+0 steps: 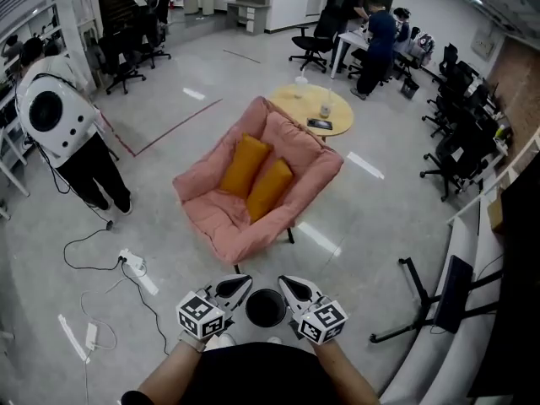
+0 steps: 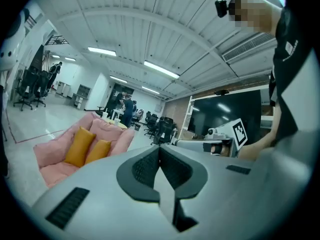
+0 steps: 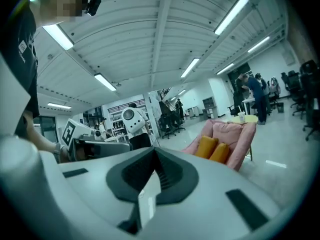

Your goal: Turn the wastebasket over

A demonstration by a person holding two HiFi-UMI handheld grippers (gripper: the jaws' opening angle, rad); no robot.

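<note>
The black round wastebasket point(image 1: 266, 308) stands on the grey floor just in front of the person, mouth up, seen from above. My left gripper point(image 1: 241, 283) hangs at its left and my right gripper point(image 1: 285, 283) at its right, tips pointing away from the body, both above it. Neither holds it. In the left gripper view the left gripper point(image 2: 160, 156) has its dark pads pressed together with nothing between them. The right gripper point(image 3: 154, 159) looks the same in its own view. The basket appears in neither gripper view.
A pink lounge chair point(image 1: 297, 154) with two orange cushions point(image 1: 255, 175) stands ahead, a round yellow table point(image 1: 299, 105) behind it. A person with a white backpack point(image 1: 51, 112) is at the left. Cables and a power strip point(image 1: 132, 265) lie at the left, a black stand point(image 1: 426, 298) at the right.
</note>
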